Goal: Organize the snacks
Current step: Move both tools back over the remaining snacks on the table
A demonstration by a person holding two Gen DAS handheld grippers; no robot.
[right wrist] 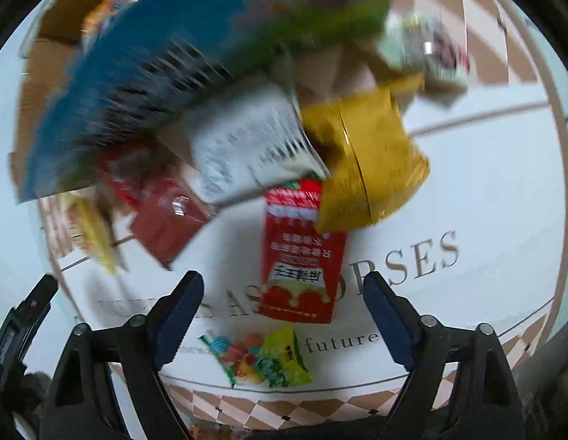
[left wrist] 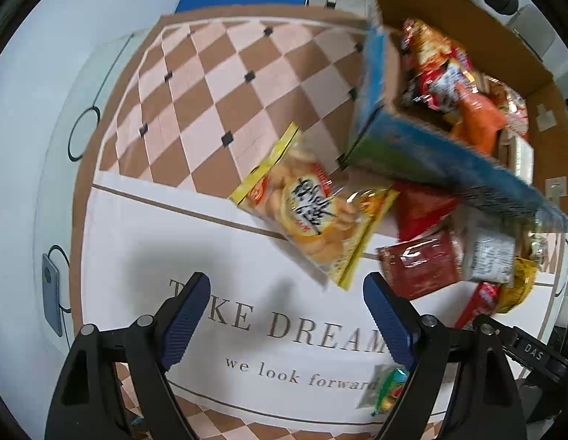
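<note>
Hovering over the counter [left wrist: 144, 220], both pairs of jaws gape wide and hold nothing. The right gripper [right wrist: 284, 311] is the nearer hand: the red snack packet [right wrist: 300, 253] lies just ahead of its jaws, long axis running away from them. The left gripper [left wrist: 284, 315] has the yellow cracker bag [left wrist: 313, 205] further ahead, lying diagonally, beside the cardboard box [left wrist: 445, 161].

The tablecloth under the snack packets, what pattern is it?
Brown-and-pink diamond check tablecloth; clearest in the left wrist view.
</note>
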